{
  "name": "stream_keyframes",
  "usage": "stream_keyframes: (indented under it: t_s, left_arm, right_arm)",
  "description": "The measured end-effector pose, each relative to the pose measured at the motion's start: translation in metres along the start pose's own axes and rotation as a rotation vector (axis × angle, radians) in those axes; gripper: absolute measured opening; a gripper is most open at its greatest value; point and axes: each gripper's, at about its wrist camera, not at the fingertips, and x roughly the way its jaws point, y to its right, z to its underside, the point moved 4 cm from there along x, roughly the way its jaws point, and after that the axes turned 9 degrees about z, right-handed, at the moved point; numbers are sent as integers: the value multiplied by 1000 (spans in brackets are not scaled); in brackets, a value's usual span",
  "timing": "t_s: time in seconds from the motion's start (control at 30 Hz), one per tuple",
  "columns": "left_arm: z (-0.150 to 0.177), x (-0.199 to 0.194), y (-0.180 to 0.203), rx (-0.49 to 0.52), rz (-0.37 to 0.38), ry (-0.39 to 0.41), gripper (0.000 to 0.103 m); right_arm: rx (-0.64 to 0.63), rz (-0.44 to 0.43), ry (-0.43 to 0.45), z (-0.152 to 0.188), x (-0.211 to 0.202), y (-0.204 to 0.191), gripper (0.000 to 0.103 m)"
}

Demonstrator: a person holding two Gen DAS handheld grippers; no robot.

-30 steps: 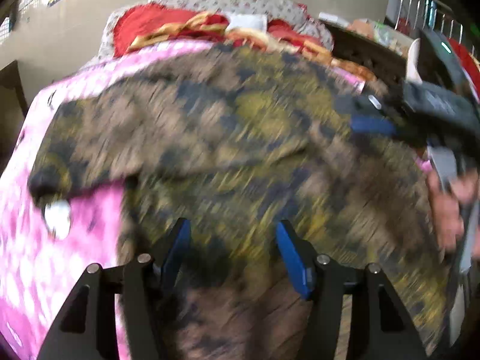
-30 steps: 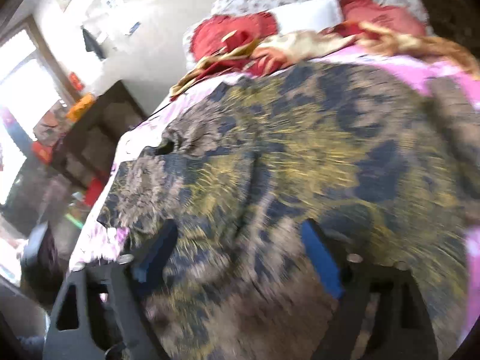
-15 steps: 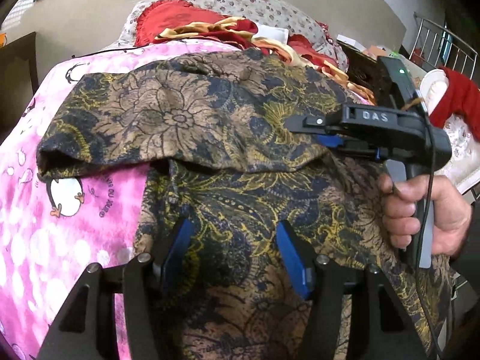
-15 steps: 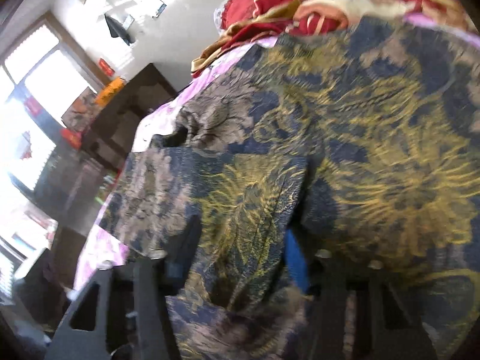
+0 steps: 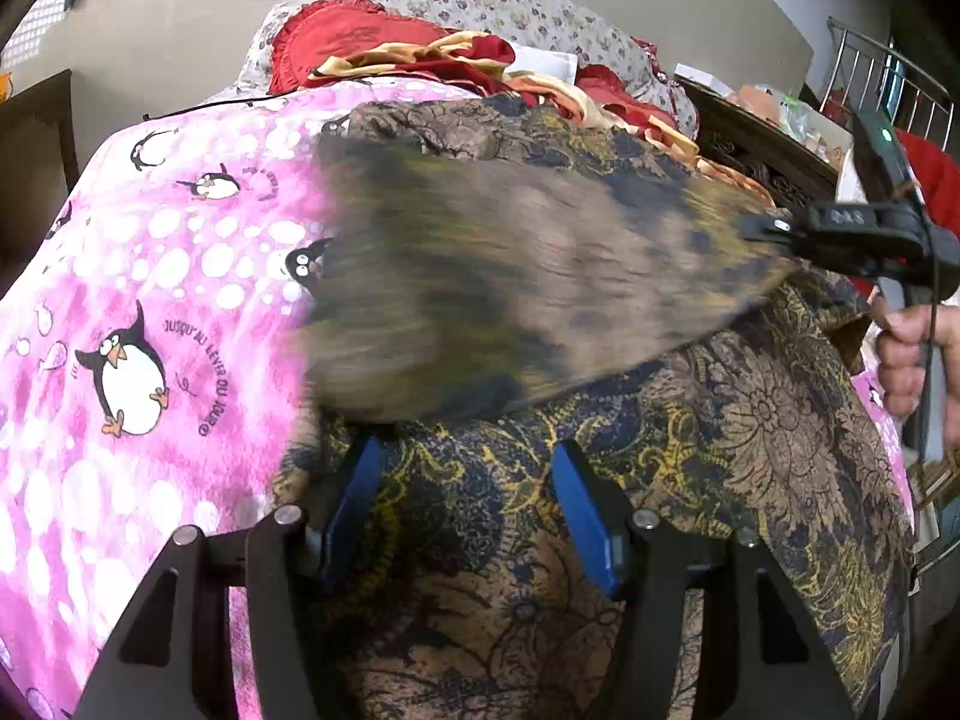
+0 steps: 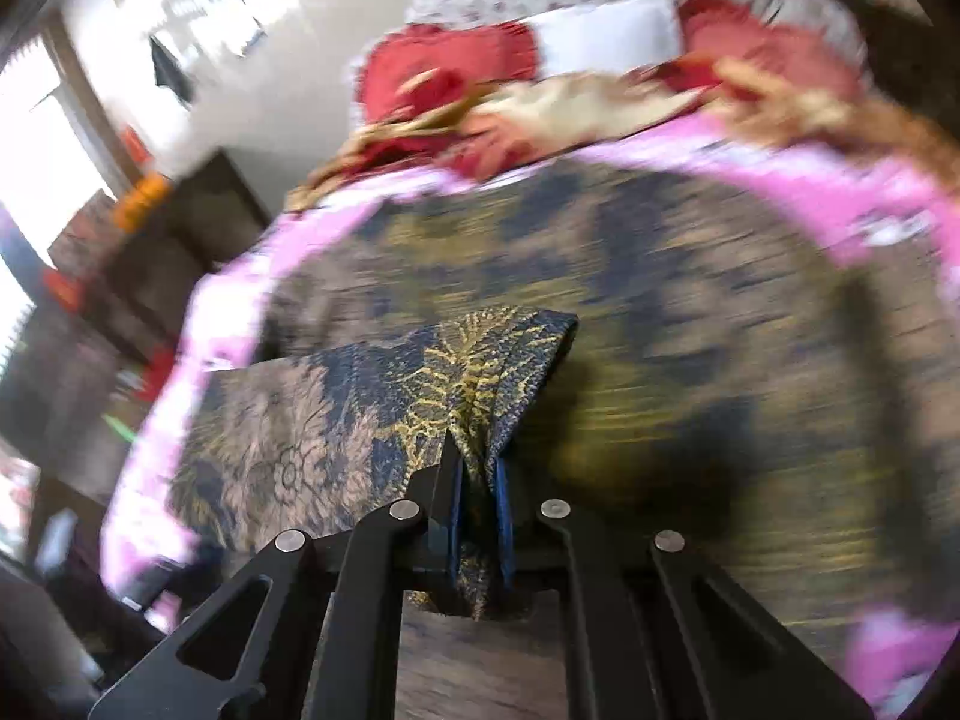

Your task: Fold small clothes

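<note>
A dark batik garment (image 5: 750,432) with gold and brown flowers lies spread on the pink penguin blanket (image 5: 138,312). My left gripper (image 5: 468,498) is open, its blue pads low over the garment's near part. My right gripper (image 6: 477,480) is shut on a fold of the garment (image 6: 474,372) and holds it lifted. In the left wrist view the right gripper (image 5: 774,231) is at the right, and the lifted flap (image 5: 510,276) sweeps blurred across the garment.
Red and floral pillows and loose red and orange cloths (image 5: 420,42) are piled at the bed's far end. Dark wooden furniture (image 5: 762,144) stands to the right of the bed, and a dark cabinet (image 6: 156,252) to the left.
My right gripper closed on the left part of the garment and is pulling that flap up and across to the right. The pink blanket at the left is now uncovered. My left gripper stays open.
</note>
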Motion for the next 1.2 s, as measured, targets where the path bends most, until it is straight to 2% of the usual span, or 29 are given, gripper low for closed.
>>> stream_keyframes:
  t_s: [0.1, 0.17, 0.27, 0.43, 0.5, 0.63, 0.7, 0.77, 0.8, 0.83, 0.9, 1.0, 1.1, 1.13, 1.2]
  left_arm:
    - [0, 0, 0, 4, -5, -1, 62]
    - [0, 0, 1, 5, -7, -1, 62]
    - [0, 0, 2, 5, -10, -2, 62]
    - [-2, -2, 8, 29, -53, -13, 63]
    - [-10, -11, 9, 25, -74, 12, 63]
    - [-51, -36, 14, 8, -88, 137, 67]
    - [-73, -32, 22, 24, -87, 153, 67]
    - [-95, -14, 33, 55, -75, 134, 67]
    - [-101, -4, 36, 67, -72, 121, 61]
    - [-108, 13, 37, 74, -79, 98, 42]
    - [-114, 40, 30, 67, -147, 49, 19]
    - [-104, 84, -1, -2, -260, -64, 21]
    - [-95, 88, -6, 13, -266, -19, 21]
    - [-94, 89, -4, 30, -282, -18, 21]
    - [-94, 89, -8, 14, -264, -16, 21]
  right_arm:
    - [16, 119, -19, 0, -13, 48, 0]
    - [44, 146, -58, 4, -12, 74, 0]
    - [20, 220, -85, 17, -11, 88, 0]
    - [47, 256, -130, 32, -1, 96, 0]
    - [57, 254, -132, 33, -4, 99, 3]
    - [-4, 243, -51, 28, -36, 97, 9]
    - [-12, 219, 23, 23, -56, 93, 14]
    - [-5, 187, 84, 22, -70, 90, 17]
    - [-6, 172, 96, 21, -71, 88, 17]
    - [-17, 165, 98, 22, -69, 84, 17]
    - [-56, 173, 83, 27, -58, 74, 17]
    - [-71, 187, 57, 30, -38, 70, 17]
    - [-23, 226, 67, 24, -18, 79, 17]
    - [-8, 234, 53, 23, -8, 84, 17]
    - [10, 236, 8, 26, 12, 94, 16]
